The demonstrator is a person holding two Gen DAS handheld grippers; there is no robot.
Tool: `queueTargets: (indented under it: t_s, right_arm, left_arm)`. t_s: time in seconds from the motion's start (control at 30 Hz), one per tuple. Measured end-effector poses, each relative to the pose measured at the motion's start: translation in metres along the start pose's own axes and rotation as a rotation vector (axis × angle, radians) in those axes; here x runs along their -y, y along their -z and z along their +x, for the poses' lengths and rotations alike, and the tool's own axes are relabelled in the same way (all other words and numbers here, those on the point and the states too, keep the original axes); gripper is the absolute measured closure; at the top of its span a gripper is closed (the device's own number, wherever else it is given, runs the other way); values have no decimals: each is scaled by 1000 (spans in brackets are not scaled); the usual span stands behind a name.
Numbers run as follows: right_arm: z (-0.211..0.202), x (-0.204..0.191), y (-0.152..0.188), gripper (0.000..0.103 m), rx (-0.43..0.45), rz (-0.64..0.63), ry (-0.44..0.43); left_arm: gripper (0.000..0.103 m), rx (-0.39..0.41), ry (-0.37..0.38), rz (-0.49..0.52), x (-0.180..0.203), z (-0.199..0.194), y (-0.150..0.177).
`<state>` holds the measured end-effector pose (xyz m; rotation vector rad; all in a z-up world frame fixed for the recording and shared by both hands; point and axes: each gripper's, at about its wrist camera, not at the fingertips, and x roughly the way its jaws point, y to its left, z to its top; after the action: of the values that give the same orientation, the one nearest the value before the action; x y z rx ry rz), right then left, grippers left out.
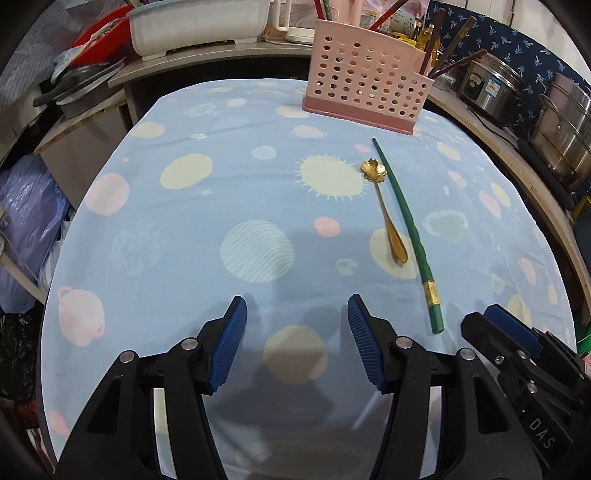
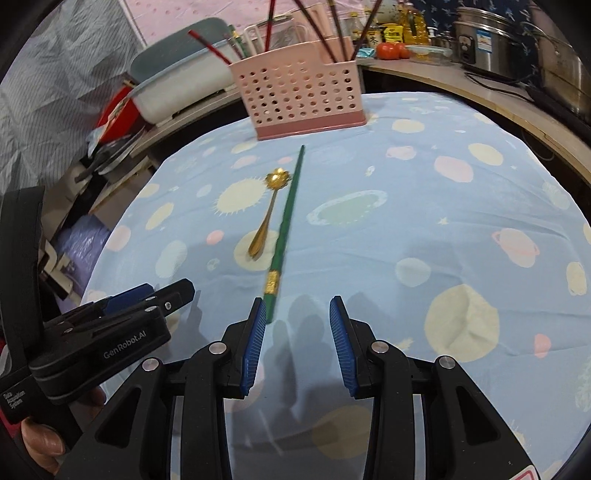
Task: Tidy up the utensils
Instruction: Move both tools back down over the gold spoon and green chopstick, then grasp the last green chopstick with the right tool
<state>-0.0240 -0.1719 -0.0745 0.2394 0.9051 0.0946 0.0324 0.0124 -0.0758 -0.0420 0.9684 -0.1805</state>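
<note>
A green chopstick [image 1: 404,225] with a gold band lies on the blue planet-print tablecloth [image 1: 184,229], pointing toward a pink perforated utensil holder [image 1: 364,77] at the far edge. A gold flower-bowl spoon [image 1: 386,210] lies just left of the chopstick. My left gripper [image 1: 297,314] is open and empty, near and left of both. In the right wrist view my right gripper [image 2: 297,314] is open and empty; the green chopstick's [image 2: 288,218] near end lies by its left fingertip. The spoon [image 2: 267,218] and the holder [image 2: 303,99], with several chopsticks in it, lie beyond.
A counter curves behind the table with a white-blue tub [image 1: 199,26], steel pots [image 1: 561,125], oil bottles and tomatoes [image 2: 395,50]. Bags and pans crowd the left side [image 1: 33,206]. The other gripper shows at each view's edge [image 2: 110,321].
</note>
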Motion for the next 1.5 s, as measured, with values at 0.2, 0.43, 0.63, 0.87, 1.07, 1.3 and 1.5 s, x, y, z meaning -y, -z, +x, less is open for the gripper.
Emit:
queueTargets:
  t_s: [0.2, 0.43, 0.63, 0.87, 1.07, 1.3, 1.5]
  right_arm:
    - [15, -12, 0, 69, -18, -40, 8]
    - [26, -18, -8, 74, -13, -69, 29]
    - [32, -19, -12, 77, -14, -77, 43]
    - [32, -14, -12, 91, -15, -67, 56]
    - [29, -5, -10, 96, -11, -48, 45]
    - [19, 10, -6, 96, 7, -19, 76]
    - [13, 39, -10, 96, 20, 55, 101]
  left_arm:
    - [49, 4, -9, 10, 0, 0, 1]
    - [49, 6, -20, 22, 1, 3, 1]
    - [49, 7, -25, 28, 2, 4, 1]
    - [47, 11, -30, 38, 3, 5, 1]
    - [47, 10, -27, 37, 3, 4, 1]
    - [47, 3, 7, 24, 6, 2, -3]
    - [47, 2, 50, 38, 23, 4, -13]
